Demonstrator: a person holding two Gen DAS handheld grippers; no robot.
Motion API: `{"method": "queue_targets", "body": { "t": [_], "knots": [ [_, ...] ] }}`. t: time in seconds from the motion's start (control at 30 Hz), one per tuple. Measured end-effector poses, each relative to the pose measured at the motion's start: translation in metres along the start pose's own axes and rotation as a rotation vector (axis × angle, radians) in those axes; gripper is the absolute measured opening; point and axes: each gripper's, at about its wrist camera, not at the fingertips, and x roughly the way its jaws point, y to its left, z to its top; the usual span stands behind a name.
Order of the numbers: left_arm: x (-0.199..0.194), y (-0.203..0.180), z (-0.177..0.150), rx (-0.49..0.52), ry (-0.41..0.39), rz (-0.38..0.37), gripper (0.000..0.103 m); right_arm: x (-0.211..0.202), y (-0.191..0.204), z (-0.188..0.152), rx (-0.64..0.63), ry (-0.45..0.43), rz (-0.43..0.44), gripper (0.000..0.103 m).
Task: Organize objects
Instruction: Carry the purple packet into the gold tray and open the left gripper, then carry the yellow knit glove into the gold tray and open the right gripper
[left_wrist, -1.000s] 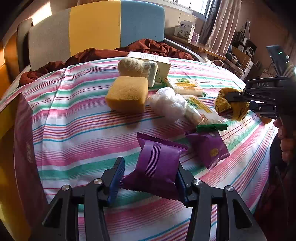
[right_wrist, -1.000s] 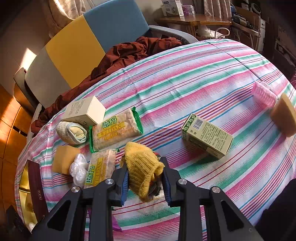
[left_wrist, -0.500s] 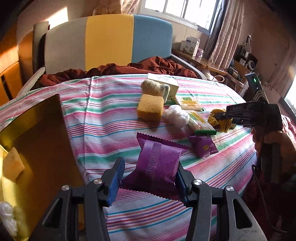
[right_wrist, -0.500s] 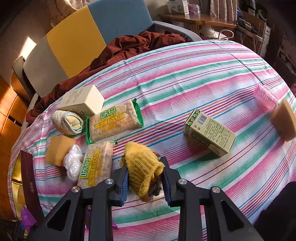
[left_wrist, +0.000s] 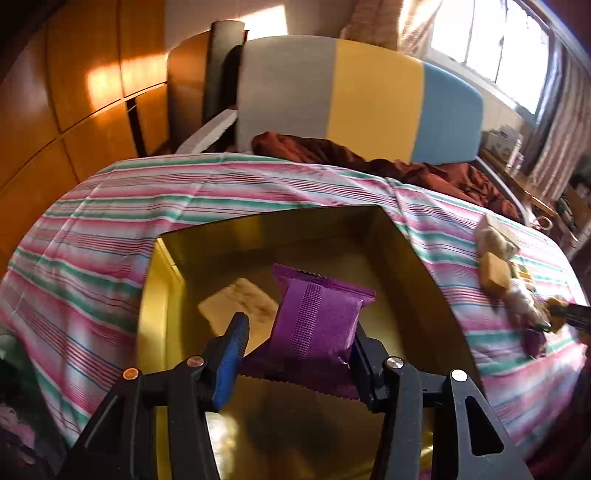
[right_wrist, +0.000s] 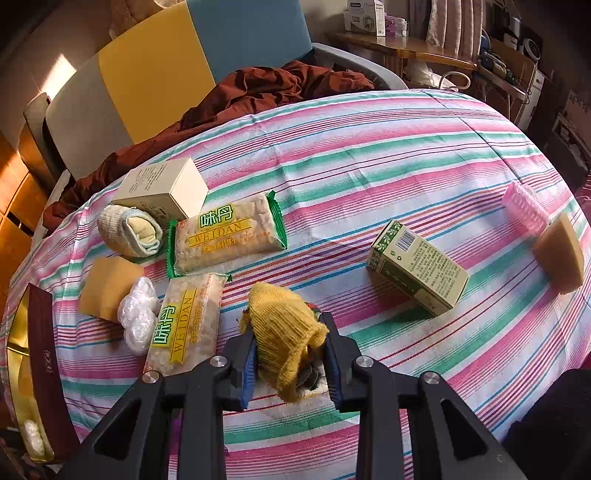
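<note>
Left gripper pinches purple snack packet over the gold box — right gripper squeezes yellow knit glove on striped tablecloth, right of that box, sofa behind.

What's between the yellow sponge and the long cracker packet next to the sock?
A crumpled clear plastic wad lies between the yellow sponge and the nearer cracker packet, touching both. The right wrist view shows it.

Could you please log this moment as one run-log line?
left gripper: holds purple snack packet over gold box | right gripper: holds yellow knit sock above striped tablecloth
</note>
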Motion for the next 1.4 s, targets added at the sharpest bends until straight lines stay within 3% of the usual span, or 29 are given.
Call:
{"method": "queue_targets", "body": {
  "t": [0.17,0.43,0.57,0.7,1.1,1.4],
  "knots": [
    [0.034,0.040,0.014,-0.065,0.067,0.055,0.052,-0.004,0.001,0.000,-0.009,-0.025,-0.022,0.029],
    [0.074,0.061,0.021,-0.104,0.113,0.142,0.053,0.002,0.006,0.001,-0.035,-0.011,-0.044,0.029],
    [0.078,0.064,0.021,-0.107,0.121,0.143,0.055,0.001,0.006,0.000,-0.039,-0.013,-0.049,0.029],
    [0.062,0.061,0.017,-0.105,0.091,0.132,0.057,0.000,0.007,0.000,-0.039,-0.021,-0.055,0.029],
    [-0.030,0.022,-0.020,-0.075,-0.108,0.056,0.061,-0.014,0.012,-0.001,-0.044,-0.081,-0.067,0.029],
    [-0.066,0.004,-0.048,-0.041,-0.163,0.036,0.061,-0.061,0.043,-0.007,-0.098,-0.243,-0.018,0.029]
  ]
}}
